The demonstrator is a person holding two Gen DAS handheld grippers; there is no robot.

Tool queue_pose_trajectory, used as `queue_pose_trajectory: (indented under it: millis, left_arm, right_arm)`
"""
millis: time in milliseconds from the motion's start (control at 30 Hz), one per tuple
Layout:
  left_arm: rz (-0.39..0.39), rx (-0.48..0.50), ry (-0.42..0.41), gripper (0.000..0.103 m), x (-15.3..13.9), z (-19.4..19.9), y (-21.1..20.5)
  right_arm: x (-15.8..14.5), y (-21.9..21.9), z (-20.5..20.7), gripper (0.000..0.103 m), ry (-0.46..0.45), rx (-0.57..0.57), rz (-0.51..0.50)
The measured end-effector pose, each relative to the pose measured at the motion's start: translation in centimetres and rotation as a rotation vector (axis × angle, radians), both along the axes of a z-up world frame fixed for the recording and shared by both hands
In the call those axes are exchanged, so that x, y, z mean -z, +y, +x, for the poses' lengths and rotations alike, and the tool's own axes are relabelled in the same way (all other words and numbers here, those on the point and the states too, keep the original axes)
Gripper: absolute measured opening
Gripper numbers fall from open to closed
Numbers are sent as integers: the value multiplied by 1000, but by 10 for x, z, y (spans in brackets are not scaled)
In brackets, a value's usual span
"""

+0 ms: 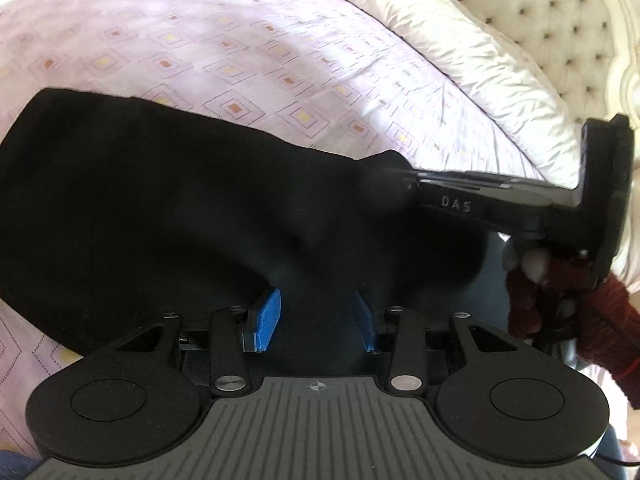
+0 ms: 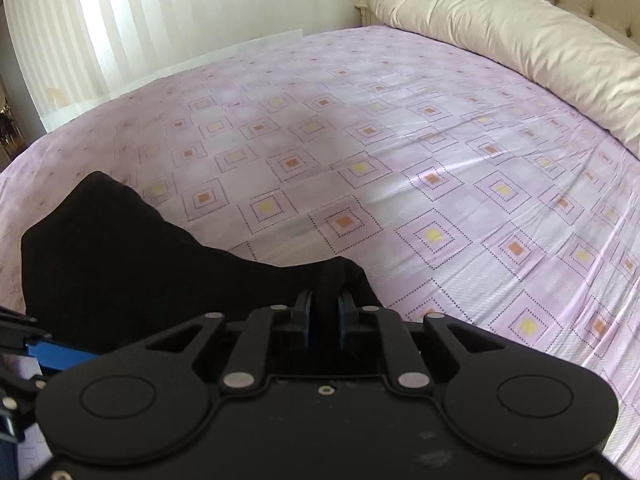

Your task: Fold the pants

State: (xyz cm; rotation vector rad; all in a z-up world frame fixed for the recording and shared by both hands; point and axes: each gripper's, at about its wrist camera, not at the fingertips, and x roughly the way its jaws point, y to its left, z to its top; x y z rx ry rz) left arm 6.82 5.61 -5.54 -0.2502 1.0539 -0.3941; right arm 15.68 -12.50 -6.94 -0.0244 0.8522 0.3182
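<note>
The black pants point(image 1: 160, 200) lie on the pink patterned bedsheet point(image 1: 240, 60). In the left wrist view my left gripper point(image 1: 318, 316) stands open, its blue pads point(image 1: 266, 320) apart, with black fabric between and over them. My right gripper point(image 1: 404, 178) comes in from the right and pinches a bunched edge of the pants. In the right wrist view my right gripper point(image 2: 325, 312) is shut on a fold of the pants point(image 2: 120, 260), which spread to the left. A blue finger of my left gripper point(image 2: 56, 352) shows at the lower left.
A cream duvet roll point(image 2: 500, 32) lies along the far right of the bed before a tufted headboard point(image 1: 552, 12). Striped curtains point(image 2: 140, 8) hang behind the bed. A hand in a dark red sleeve point(image 1: 560, 300) holds the right gripper.
</note>
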Motion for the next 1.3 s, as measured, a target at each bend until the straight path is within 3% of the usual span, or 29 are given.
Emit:
queue_pose_trajectory:
  millis: [33,100,167,267,333,467,567,633,800,967,1100,1300]
  left_arm:
    - [2,3,-10,39,-1,-1,0]
    - [1,12,-31,39,-4,-5,-2]
    - [1,26,-55,39,-6,-8,-5]
    - [14,58,-74,40,-6,-9,-15]
    - [19,80,-71,40,-4,-11,-21]
    - [28,105,-84,40,-3,-13,-28]
    - [40,107,-88,40,-1,-12,-30]
    - [39,106,-85,40,-1,-12,-31]
    - [31,128,-80,40,-7,-10,-43]
    - [13,223,-105,40,-12,-5,-79]
    - [18,287,-94,40,0,9,-119]
    - [83,277,-93,39,10,30,-147]
  right_arm:
    - [-3,0,-1,30,-17,12,-15]
    - [-16,-7,-12,45,-83,70,-22]
    - [-32,-20,-28,44,-131,138,13]
    - [-51,-37,-59,37,-113,184,65]
    - [-54,-40,-81,13,-66,170,70]
    - [-39,-33,-109,10,-2,135,8]
    - [-14,-28,-103,9,46,154,-40]
    - [2,-29,-93,0,52,200,-86]
    - [-1,-43,-72,0,30,271,-17]
    - [-29,-73,-102,6,12,309,18]
    - [-45,-123,-130,9,73,392,28]
    - [-39,-202,-166,13,182,525,-78]
